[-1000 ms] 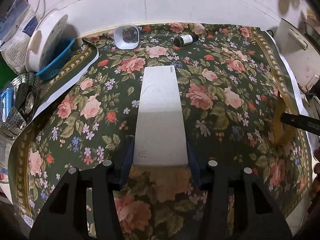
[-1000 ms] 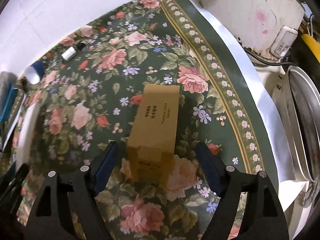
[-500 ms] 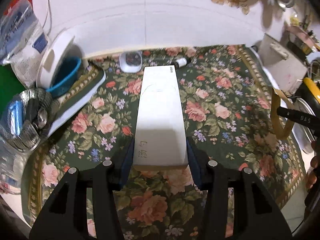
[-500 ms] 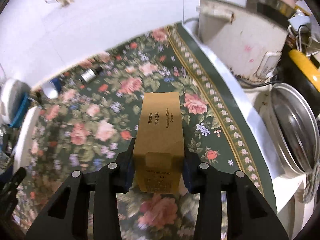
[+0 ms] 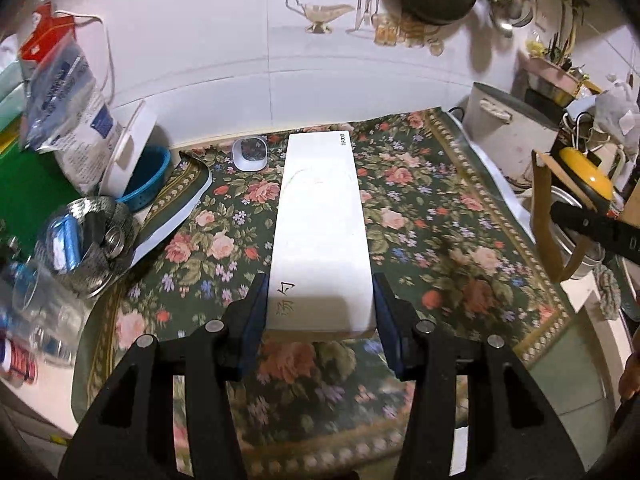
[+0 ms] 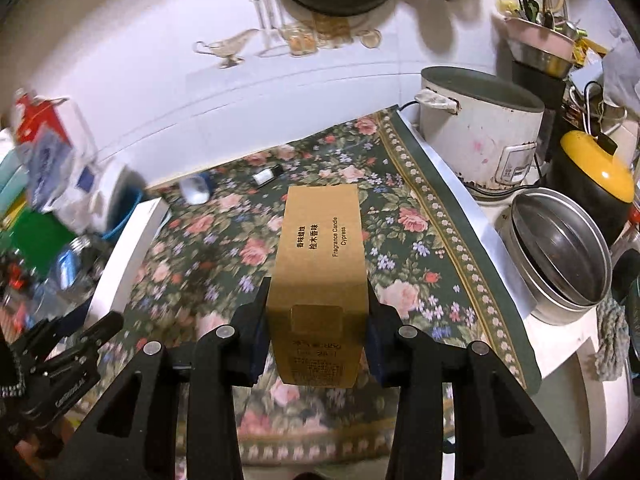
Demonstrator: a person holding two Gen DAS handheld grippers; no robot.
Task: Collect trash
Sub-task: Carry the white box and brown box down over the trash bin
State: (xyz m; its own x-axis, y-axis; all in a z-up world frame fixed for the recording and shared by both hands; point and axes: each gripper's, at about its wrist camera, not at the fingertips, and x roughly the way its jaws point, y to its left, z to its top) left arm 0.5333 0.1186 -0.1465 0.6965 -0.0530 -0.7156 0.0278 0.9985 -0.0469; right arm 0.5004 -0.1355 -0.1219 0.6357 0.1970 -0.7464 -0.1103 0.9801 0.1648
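A long white box is clamped in the left gripper, and a brown candle box is clamped in the right gripper; both are held above the floral tabletop. Ahead, a small bottle, possibly trash, is left uncollected. No bin is seen.

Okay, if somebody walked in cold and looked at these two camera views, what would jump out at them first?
Probably the two boxes held up over the floral tablecloth: a long white box clamped in the left tongs, filling the middle of that view, and a brown candle box printed "Fragrance Candle Cypress" clamped in the right tongs. After that, the scuffed white rice cooker at the cloth's right edge by the wall.
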